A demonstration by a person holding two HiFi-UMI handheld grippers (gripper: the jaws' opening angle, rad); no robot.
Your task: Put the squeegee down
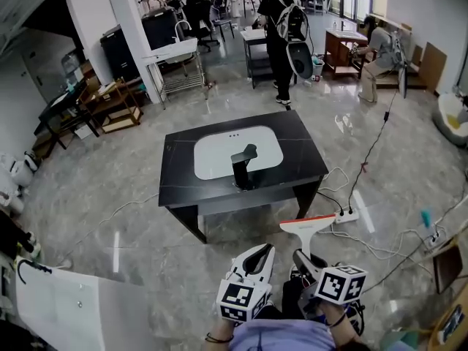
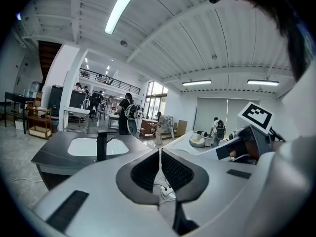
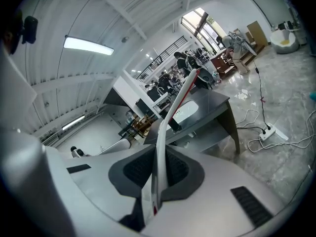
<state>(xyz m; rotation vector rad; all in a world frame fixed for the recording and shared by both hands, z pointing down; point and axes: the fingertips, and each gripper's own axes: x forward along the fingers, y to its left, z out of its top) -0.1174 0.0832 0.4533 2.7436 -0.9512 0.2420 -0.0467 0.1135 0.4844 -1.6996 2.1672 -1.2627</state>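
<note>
A basin (image 1: 219, 148) sits in the bench (image 1: 179, 170), with a faucet (image 1: 243, 165) at the basin's near edge. Right of the bench, a power strip (image 1: 345, 216) lies on the floor (image 1: 110, 196); before the bench, the squeegee (image 1: 307, 227).

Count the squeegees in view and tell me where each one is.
1. The squeegee is clamped in the right gripper, its blade end toward the black sink table. The left gripper is shut on nothing. Others may be hidden in the background clutter.

Left gripper (image 1: 265, 249): white shell, black ribbed pads.
Right gripper (image 1: 299, 255): matching white shell and black pads.
Marker cubes (image 1: 241, 299): white, black square patterns.
Clothing: lavender top (image 1: 292, 336).
Left wrist: dark band (image 1: 216, 338).
</note>
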